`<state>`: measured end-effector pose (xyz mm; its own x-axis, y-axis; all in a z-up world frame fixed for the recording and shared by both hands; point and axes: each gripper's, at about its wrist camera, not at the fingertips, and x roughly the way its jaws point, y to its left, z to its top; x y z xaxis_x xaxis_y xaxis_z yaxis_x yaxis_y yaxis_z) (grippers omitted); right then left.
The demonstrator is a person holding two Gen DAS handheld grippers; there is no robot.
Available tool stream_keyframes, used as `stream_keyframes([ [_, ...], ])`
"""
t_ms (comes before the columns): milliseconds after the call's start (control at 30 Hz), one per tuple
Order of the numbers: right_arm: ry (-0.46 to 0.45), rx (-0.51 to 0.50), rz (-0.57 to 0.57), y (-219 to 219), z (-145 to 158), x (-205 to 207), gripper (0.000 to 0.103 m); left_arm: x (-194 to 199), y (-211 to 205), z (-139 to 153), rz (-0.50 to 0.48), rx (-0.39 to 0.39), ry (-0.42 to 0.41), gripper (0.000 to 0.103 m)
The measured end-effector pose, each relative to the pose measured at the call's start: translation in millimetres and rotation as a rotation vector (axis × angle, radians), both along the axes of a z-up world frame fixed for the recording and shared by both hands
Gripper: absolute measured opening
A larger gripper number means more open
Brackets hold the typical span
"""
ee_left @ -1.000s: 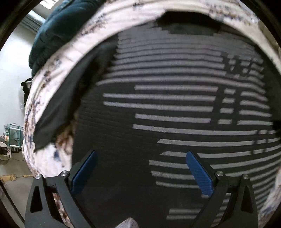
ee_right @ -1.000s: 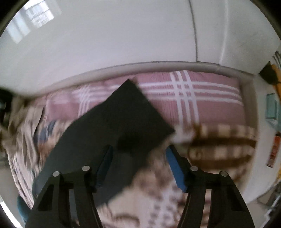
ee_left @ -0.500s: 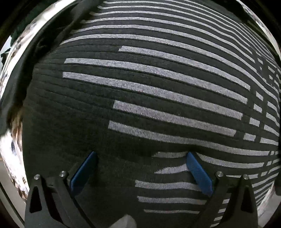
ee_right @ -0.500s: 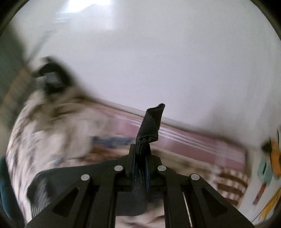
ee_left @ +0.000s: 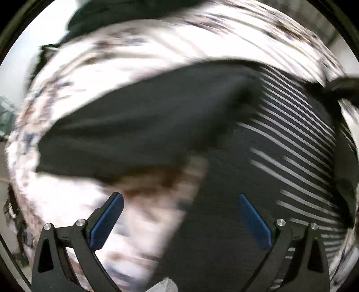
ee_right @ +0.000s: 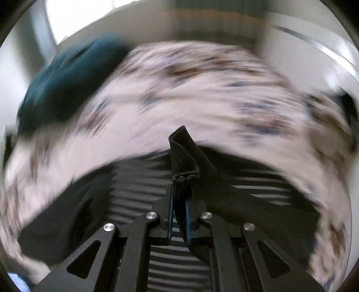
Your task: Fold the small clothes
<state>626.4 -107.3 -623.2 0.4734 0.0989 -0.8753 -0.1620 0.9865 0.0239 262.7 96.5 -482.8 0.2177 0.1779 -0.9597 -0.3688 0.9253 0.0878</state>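
Note:
A black garment with grey stripes (ee_left: pixel 291 143) lies spread on a floral bedsheet (ee_left: pixel 125 74), its plain black sleeve (ee_left: pixel 139 132) stretching to the left. My left gripper (ee_left: pixel 179 215) hovers above the garment's left edge, open, with nothing between its blue pads (ee_left: pixel 253 220). In the right wrist view my right gripper (ee_right: pixel 179 215) is shut on a ribbed black edge of the garment (ee_right: pixel 184 161), which sticks up past the fingertips. The striped body (ee_right: pixel 143 193) hangs blurred below it.
A dark teal blanket (ee_right: pixel 67 83) lies bunched at the sheet's far left in the right wrist view. White wall and a bright window (ee_right: pixel 74 20) show beyond the bed. Both views are motion blurred.
The left gripper pulled away to the left from the striped cloth, so the sleeve and sheet now show. The right gripper closed on the garment's edge and swung from wall to bed.

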Motion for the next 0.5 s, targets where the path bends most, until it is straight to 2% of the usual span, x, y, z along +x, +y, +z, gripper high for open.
stream_keyframes([
  [67,0.029,-0.062,0.092,73,-36,1,0.009,-5,55,3,0.047,0.038,-0.003,0.103],
  [133,0.049,-0.094,0.135,122,-58,4,0.009,-2,96,-1,0.1,0.065,0.007,0.103],
  [167,0.048,-0.107,0.145,143,-58,-6,0.009,-4,111,-2,0.123,0.071,0.007,0.103],
  [233,0.062,-0.134,0.163,173,-66,-16,0.009,-11,145,-6,0.172,0.076,0.008,0.103],
  [300,0.104,-0.162,0.171,181,-70,-16,0.011,-19,163,-9,0.208,0.073,0.008,0.103],
  [367,0.2,-0.103,0.192,173,-61,-19,0.017,-30,187,-9,0.262,0.052,0.013,0.103],
  [433,0.293,0.038,0.184,152,-54,-22,0.042,-50,207,-6,0.331,-0.017,0.004,0.103],
  [467,0.327,0.148,0.152,131,-47,-29,0.066,-61,220,-8,0.374,-0.063,-0.012,0.103],
  [500,0.344,0.201,0.123,116,-42,-38,0.079,-74,234,-7,0.424,-0.101,-0.036,0.103],
])
